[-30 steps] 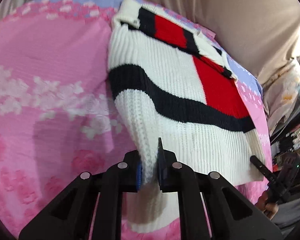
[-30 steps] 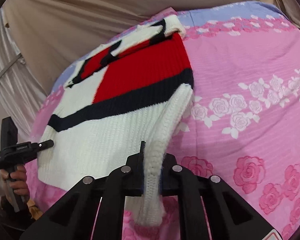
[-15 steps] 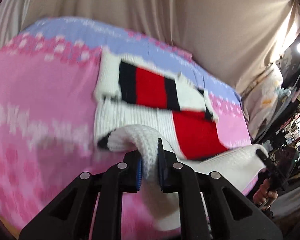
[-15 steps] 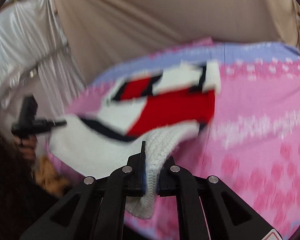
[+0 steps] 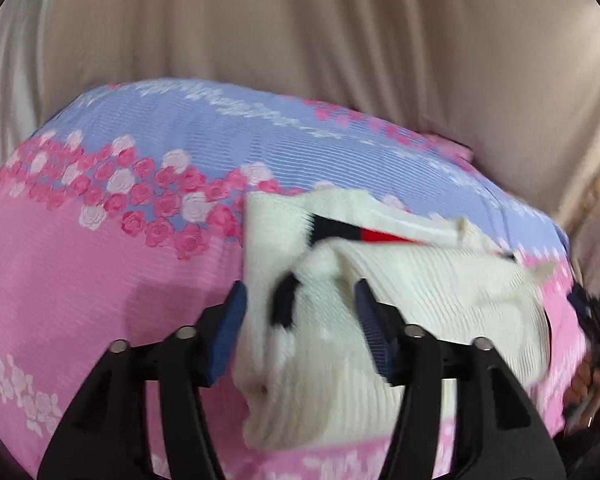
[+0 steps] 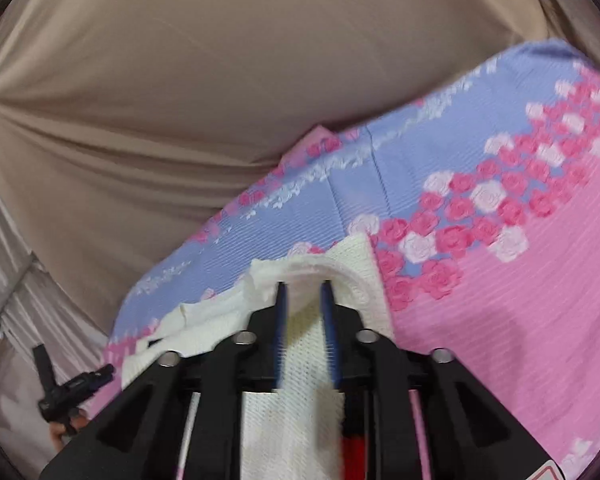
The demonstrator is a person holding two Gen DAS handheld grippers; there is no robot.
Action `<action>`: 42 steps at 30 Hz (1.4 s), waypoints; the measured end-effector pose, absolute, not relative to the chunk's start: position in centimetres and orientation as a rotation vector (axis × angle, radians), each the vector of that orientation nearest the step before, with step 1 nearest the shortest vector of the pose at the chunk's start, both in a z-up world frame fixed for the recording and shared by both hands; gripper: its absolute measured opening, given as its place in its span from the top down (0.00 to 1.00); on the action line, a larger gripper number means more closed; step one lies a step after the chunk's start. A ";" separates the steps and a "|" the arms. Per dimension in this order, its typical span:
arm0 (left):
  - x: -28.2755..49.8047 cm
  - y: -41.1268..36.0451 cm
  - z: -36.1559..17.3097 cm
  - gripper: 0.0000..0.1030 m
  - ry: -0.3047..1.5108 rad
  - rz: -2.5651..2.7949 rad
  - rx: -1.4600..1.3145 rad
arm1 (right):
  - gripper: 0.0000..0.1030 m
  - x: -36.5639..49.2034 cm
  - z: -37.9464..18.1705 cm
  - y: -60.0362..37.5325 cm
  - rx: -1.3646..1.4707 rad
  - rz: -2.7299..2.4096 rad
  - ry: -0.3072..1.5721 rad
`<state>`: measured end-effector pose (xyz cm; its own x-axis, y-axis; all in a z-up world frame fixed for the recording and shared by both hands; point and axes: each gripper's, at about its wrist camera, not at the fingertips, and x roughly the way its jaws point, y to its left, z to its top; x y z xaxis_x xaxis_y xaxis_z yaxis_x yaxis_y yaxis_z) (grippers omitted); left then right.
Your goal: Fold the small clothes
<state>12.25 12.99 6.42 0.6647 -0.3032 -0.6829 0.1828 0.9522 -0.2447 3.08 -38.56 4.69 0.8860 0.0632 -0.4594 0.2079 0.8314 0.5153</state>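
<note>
The sweater (image 5: 420, 280), white ribbed knit with black and red bands, lies doubled over on the pink and blue rose-print bed (image 5: 100, 248). The left hand-held gripper (image 5: 300, 320) is opening, its pads clear of the knit between them. The right hand-held gripper (image 6: 305, 320) is opening too, white knit between its pads.

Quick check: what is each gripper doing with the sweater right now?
Left gripper: jaws opening, sweater between them but no longer pinched.
Right gripper: jaws opening, white knit lying between the pads, grip released.
</note>
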 end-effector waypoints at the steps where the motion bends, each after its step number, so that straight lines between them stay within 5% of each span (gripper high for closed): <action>1: 11.1 11.7 6.6 0.28 0.787 -0.315 -0.083 | 0.50 2.0 4.8 -38.3 0.544 -0.108 0.473; 3: 10.3 9.3 6.2 0.28 0.772 -0.365 0.037 | 0.41 0.9 4.6 -37.7 0.491 -0.120 0.470; 13: 10.8 1.3 0.9 0.27 0.723 -0.400 0.651 | 0.41 4.8 1.5 -33.2 0.094 -0.202 0.662; 22: 25.5 8.2 7.9 0.30 0.748 -0.030 0.027 | 0.41 14.6 6.1 -37.5 0.311 -0.250 0.598; 31: 15.9 14.6 3.3 0.27 0.934 -0.240 -0.178 | 0.36 4.6 2.5 -37.6 0.412 -0.184 0.642; 36: 10.8 13.4 1.0 0.45 0.978 -0.268 -0.227 | 0.36 0.1 -0.2 -35.2 0.505 -0.166 0.670; 40: 9.9 12.5 1.2 0.76 0.958 -0.276 -0.186 | 0.36 -2.7 -1.5 -33.6 0.531 -0.139 0.692; 42: 10.5 12.0 1.3 0.82 0.961 -0.274 -0.174 | 0.36 -3.0 -2.6 -33.4 0.546 -0.129 0.713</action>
